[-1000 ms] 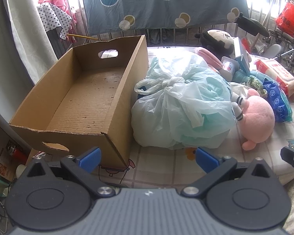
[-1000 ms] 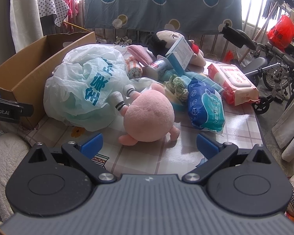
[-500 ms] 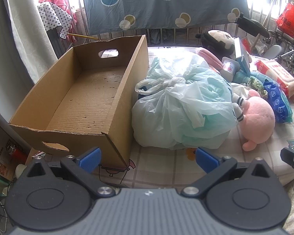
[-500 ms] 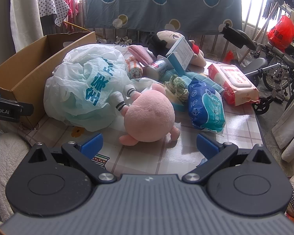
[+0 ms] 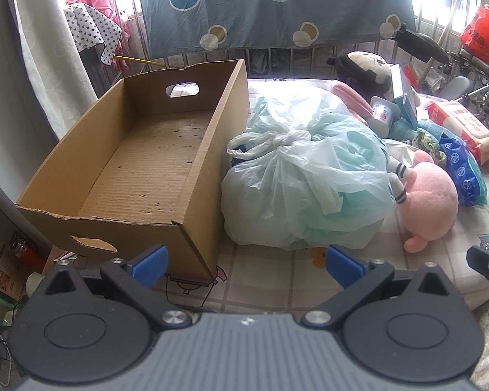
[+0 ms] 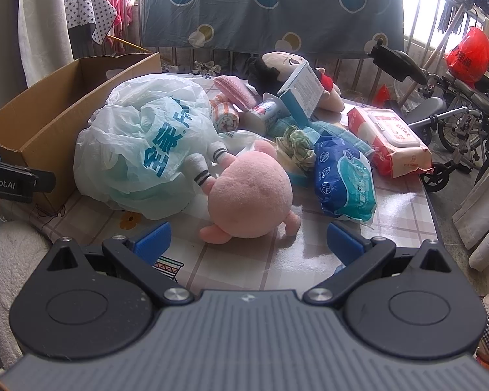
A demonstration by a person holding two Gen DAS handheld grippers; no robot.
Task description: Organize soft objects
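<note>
Nothing has moved over the last second in either view; both grippers hover where they were, so no pick has started and the sorting is, by my read, at its very beginning.

Left gripper: tongs spread wide, nothing between them; aimed at the gap between the cardboard box at 10 o'clock and the tied plastic bag at 1 o'clock.
Right gripper: tongs spread wide, empty; the pink plush sits dead ahead at 12 o'clock, just beyond the tips.

Where things are: the box is empty, open on top, at the left end of the table; the bag leans against its right wall; the plush touches the bag's right side; blue tissue pack at 1 o'clock, wipes pack beyond it, a second doll at the far edge, a small carton propped on the pile.

Edges and room: near strip of table is bare, so a low approach to the plush is free; the table's right edge is close behind the wipes, with a wheelchair past it; the box's near wall is torn and lower than the side walls, probably the easier way in; carrying the plush over means clearing the bag, which stands about as tall as the box wall; lifting the bag first would likely open the lane.
</note>
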